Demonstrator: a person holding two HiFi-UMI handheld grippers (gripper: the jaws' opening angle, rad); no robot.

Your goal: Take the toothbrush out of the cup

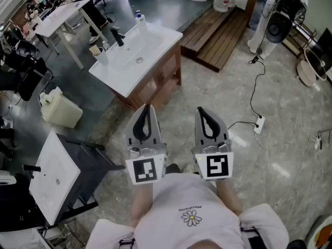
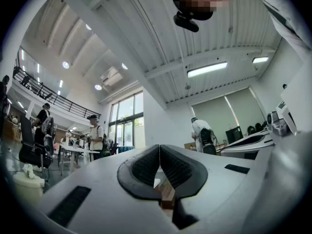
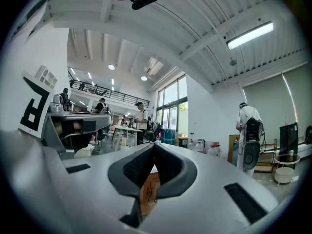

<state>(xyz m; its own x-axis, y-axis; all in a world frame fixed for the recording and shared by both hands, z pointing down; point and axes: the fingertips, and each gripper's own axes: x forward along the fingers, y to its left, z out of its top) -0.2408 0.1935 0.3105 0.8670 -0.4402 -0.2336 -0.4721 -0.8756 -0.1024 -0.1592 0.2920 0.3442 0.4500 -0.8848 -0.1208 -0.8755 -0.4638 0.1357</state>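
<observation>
A white sink (image 1: 150, 40) on a wooden cabinet stands ahead and to the left, well beyond both grippers. A small pale cup (image 1: 97, 51) sits on its near left corner, beside a black tap (image 1: 117, 36). It is too small to tell what it holds. My left gripper (image 1: 148, 108) and right gripper (image 1: 199, 110) are held side by side in front of the person's chest, pointing forward. In the left gripper view the left gripper (image 2: 159, 147) is shut with nothing between its pads. The right gripper (image 3: 154, 144) is likewise shut and empty in its own view.
A second white basin (image 1: 52, 175) on a dark stand is at the lower left, and a cream bin (image 1: 59, 108) sits on the floor near it. A wooden platform (image 1: 218, 35) lies beyond the sink. A cable and power strip (image 1: 258, 123) cross the floor on the right.
</observation>
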